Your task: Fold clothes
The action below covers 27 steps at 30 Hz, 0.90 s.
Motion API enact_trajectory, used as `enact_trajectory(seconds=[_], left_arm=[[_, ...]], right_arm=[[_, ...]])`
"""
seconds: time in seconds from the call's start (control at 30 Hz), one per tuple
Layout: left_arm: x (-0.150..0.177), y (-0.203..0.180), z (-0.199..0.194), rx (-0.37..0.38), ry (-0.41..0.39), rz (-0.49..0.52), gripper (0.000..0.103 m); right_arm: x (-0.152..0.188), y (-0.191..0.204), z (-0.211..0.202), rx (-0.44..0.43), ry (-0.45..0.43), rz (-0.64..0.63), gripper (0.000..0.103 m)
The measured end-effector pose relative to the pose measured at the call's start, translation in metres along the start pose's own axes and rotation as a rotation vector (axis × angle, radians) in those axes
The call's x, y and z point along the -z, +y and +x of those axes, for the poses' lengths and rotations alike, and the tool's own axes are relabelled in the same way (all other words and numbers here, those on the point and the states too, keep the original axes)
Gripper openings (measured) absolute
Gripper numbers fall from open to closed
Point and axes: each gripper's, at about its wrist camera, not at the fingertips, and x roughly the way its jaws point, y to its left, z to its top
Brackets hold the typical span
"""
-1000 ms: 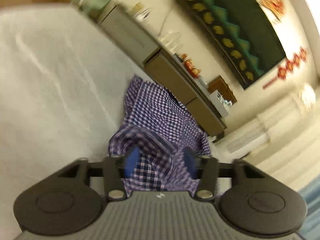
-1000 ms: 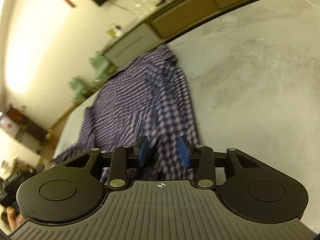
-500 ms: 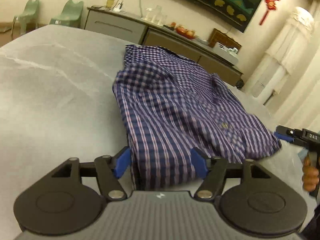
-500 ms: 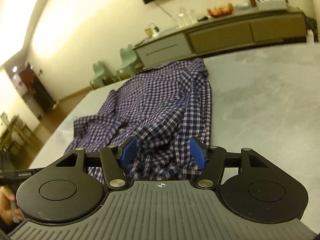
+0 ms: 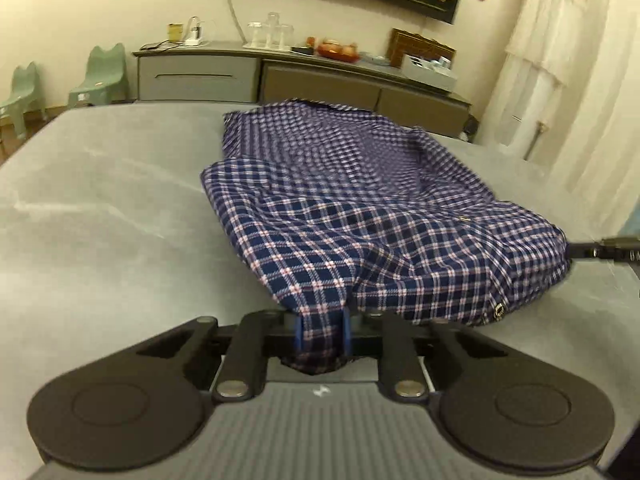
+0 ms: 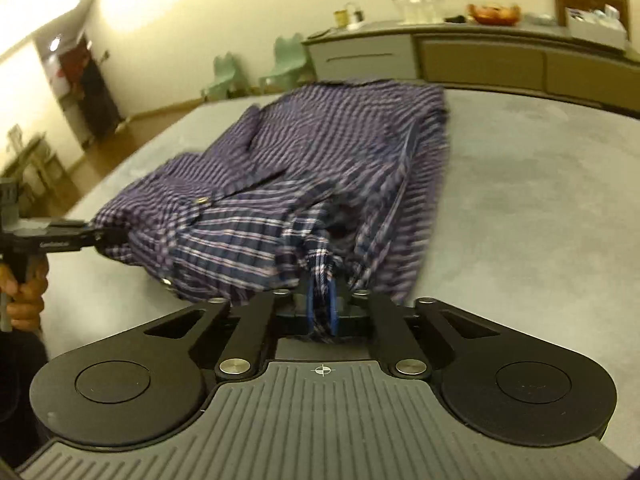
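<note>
On the grey surface [image 5: 100, 216] a blue-and-white checked shirt [image 5: 360, 216] lies in a loose heap, its long axis running from the near edge away toward the sideboard [image 5: 256, 76] against the far wall. To the left of the shirt the surface is bare and wide, out to its rounded left edge, beyond which two pale green chairs [image 5: 104, 74] stand on the floor. To the right of the shirt, in the right wrist view, the bare grey stretches just as wide toward the far right edge.

The left gripper [image 5: 322, 334] sits low at the near edge, level and pointing along the shirt toward the sideboard; its jaws are clenched on a bunched fold of the shirt's near left hem, the cloth pinched between the blue pads [image 5: 298, 330]. From that grip the fabric rises and drapes back over the heap. In the right wrist view a hand [image 6: 24, 292] wraps the left gripper's handle, at the far left of the frame.

The right gripper [image 6: 320, 310] is likewise low and level, aimed along the shirt, with its jaws clamped on a narrow gather of the near right hem. Its dark tip shows at the right edge of the left wrist view, touching the shirt's right corner. A white curtain [image 5: 560, 52] hangs at the far right.
</note>
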Motion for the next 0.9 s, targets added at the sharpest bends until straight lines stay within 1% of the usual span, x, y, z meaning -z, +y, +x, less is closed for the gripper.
enact_trajectory(seconds=[0.03,0.07,0.13,0.17,0.2,0.23,0.27,0.3,0.33,0.37,0.4,0.47,0.5,0.63,0.7,0.73,0.77,0.8,0.83,0.87,0.9], left_arm=[[0.000,0.005,-0.009,-0.004,0.011,0.011,0.017],[0.005,0.012,-0.009,-0.006,0.039,0.012,0.017],[0.014,0.024,-0.010,-0.008,0.096,0.013,0.022],[0.020,0.029,-0.009,-0.001,0.118,0.007,0.024],[0.025,0.033,-0.011,-0.001,0.125,-0.006,0.029],[0.026,0.035,-0.017,0.001,0.104,-0.023,0.035],[0.027,0.038,-0.024,0.004,0.083,-0.039,0.042],[0.028,0.041,-0.032,0.007,0.060,-0.055,0.059],[0.026,0.045,-0.041,0.010,0.016,-0.074,0.073],[0.021,0.049,-0.042,0.007,0.001,-0.090,0.078],[0.016,0.053,-0.043,0.003,-0.015,-0.107,0.083],[0.006,0.061,-0.045,-0.003,-0.044,-0.139,0.083],[-0.002,0.066,-0.038,0.002,-0.039,-0.151,0.085],[-0.022,0.075,0.005,-0.014,0.013,-0.184,0.085],[-0.027,0.076,0.024,-0.017,0.037,-0.188,0.085],[-0.029,0.077,0.034,-0.018,0.048,-0.189,0.083],[-0.028,0.076,0.038,-0.005,0.043,-0.180,0.081],[-0.028,0.075,0.041,0.008,0.038,-0.171,0.070],[-0.025,0.072,0.042,0.028,0.028,-0.146,0.052],[-0.024,0.067,0.042,0.024,0.025,-0.120,0.044],[-0.023,0.063,0.042,0.022,0.021,-0.095,0.029]], right_arm=[[0.001,-0.003,-0.009,0.009,-0.008,0.015,0.000],[0.004,-0.004,-0.013,0.018,-0.006,0.021,0.000],[0.012,-0.003,-0.015,0.025,0.013,0.020,0.000],[0.013,0.000,-0.015,0.015,0.009,0.027,0.000],[0.011,0.003,-0.016,-0.008,-0.008,0.039,0.002],[0.010,0.007,-0.016,-0.030,-0.025,0.051,0.009],[0.008,0.011,-0.017,-0.053,-0.041,0.063,0.012],[0.007,0.014,-0.017,-0.076,-0.058,0.075,0.016],[0.004,0.016,-0.012,-0.089,-0.062,0.090,0.035],[0.000,0.016,-0.003,-0.096,-0.056,0.107,0.050],[-0.003,0.016,0.006,-0.102,-0.051,0.124,0.067],[-0.010,0.015,0.024,-0.114,-0.039,0.157,0.067],[-0.014,0.015,0.033,-0.121,-0.033,0.174,0.067],[-0.028,0.015,0.069,-0.146,-0.009,0.242,0.067],[-0.032,0.015,0.075,-0.156,-0.013,0.247,0.067],[-0.033,0.015,0.075,-0.160,-0.017,0.246,0.063],[-0.034,0.016,0.076,-0.165,-0.021,0.244,0.053],[-0.036,0.016,0.077,-0.169,-0.025,0.243,0.021],[-0.037,0.016,0.078,-0.174,-0.029,0.241,0.006],[-0.038,0.016,0.078,-0.179,-0.034,0.240,0.005],[-0.040,0.017,0.079,-0.183,-0.038,0.238,0.003]])
